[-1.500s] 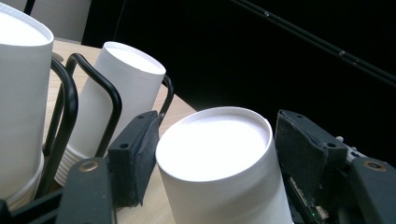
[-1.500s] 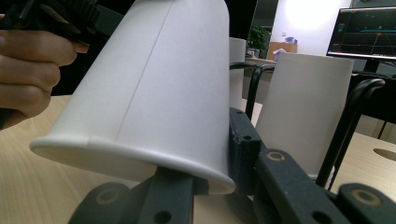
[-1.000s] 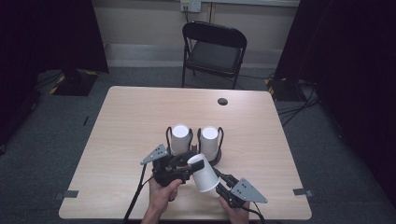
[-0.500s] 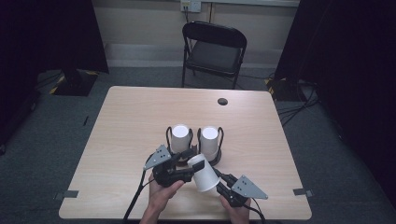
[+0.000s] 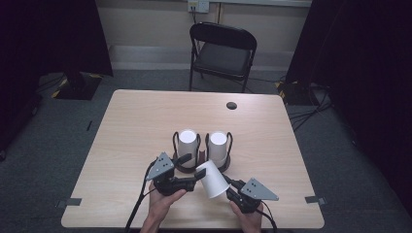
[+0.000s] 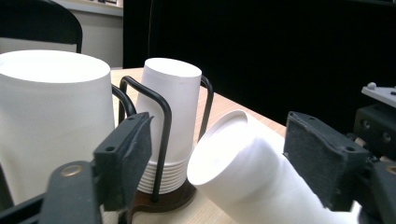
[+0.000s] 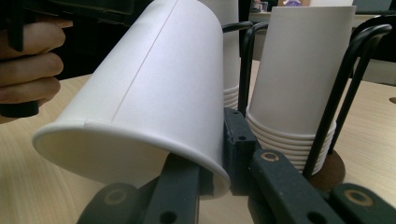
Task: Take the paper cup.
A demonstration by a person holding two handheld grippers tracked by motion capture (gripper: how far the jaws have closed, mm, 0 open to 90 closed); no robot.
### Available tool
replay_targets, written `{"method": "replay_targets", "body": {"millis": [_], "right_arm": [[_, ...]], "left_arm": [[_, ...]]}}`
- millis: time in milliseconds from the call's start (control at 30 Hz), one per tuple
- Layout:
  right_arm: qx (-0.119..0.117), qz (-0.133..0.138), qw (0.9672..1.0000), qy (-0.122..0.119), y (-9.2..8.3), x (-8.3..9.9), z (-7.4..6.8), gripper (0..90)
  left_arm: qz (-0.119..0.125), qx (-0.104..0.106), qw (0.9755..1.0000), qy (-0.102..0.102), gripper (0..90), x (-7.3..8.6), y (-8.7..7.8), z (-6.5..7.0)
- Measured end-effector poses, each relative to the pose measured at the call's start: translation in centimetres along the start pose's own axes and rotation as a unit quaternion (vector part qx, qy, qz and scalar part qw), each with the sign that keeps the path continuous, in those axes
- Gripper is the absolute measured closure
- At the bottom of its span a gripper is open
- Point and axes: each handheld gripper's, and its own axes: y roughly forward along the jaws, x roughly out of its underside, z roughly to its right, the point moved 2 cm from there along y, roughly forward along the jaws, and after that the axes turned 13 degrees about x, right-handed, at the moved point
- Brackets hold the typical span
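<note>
Right gripper (image 7: 219, 154) pinches the loose cup's (image 5: 212, 178) rim near the two stacks (image 5: 188, 145); left gripper (image 5: 194, 180) jaws just opened off its base, so thin rim may buckle or slip.

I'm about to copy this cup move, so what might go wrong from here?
1. The right tool pinches the tilted paper cup only at its rim wall; the thin paper may crease or slip.
2. The left tool has just been opening around the cup's closed end, pads clear of it, so the cup hangs on one grip.
3. The cup is close to the two cup stacks in their wire holder and could knock them.
</note>
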Motion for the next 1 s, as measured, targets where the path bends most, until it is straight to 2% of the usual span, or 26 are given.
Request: {"method": "replay_targets", "body": {"millis": [67, 233, 300, 433, 533, 600, 700, 833, 1000], "right_arm": [[-0.002, -0.007, 1.0, 0.001, -0.1, -0.2, 0.1, 84.3], [-0.01, -0.025, 0.9996, 0.003, -0.2, -0.5, 0.4, 84.4], [-0.011, -0.032, 0.9994, 0.005, -0.3, -0.6, 0.4, 84.4], [-0.018, -0.046, 0.9988, 0.004, -0.2, -0.7, 0.5, 84.4], [-0.023, -0.058, 0.998, -0.008, -0.2, -0.9, 0.5, 84.6], [-0.032, -0.067, 0.9971, -0.017, -0.1, -1.1, 0.4, 84.7], [-0.041, -0.081, 0.9955, -0.024, 0.2, -1.4, 0.4, 84.8], [-0.045, -0.099, 0.9937, -0.025, 0.6, -1.8, 0.6, 84.9], [-0.058, -0.115, 0.9913, -0.026, 0.6, -2.1, 0.9, 84.9]], "left_arm": [[-0.001, 0.001, 0.9999, 0.01, 21.5, 0.1, -0.2, 0.1], [-0.011, -0.012, 0.9994, 0.032, 18.4, 0.4, -0.4, 0.2], [-0.012, -0.011, 0.9993, 0.033, 15.2, 0.6, -0.5, 0.2], [-0.017, -0.006, 0.9991, 0.037, 15.5, 1.1, -0.9, 0.1], [-0.026, -0.014, 0.9987, 0.042, 16.6, 1.3, -1.2, -0.1], [-0.029, -0.012, 0.9985, 0.046, 17.4, 1.5, -1.4, -0.1], [-0.041, -0.02, 0.997, 0.062, 19.0, 1.6, -1.5, 0.0], [-0.062, -0.026, 0.9937, 0.09, 19.5, 1.7, -1.7, 0.4], [-0.076, -0.026, 0.9912, 0.105, 18.4, 1.6, -1.8, 0.5]]}}
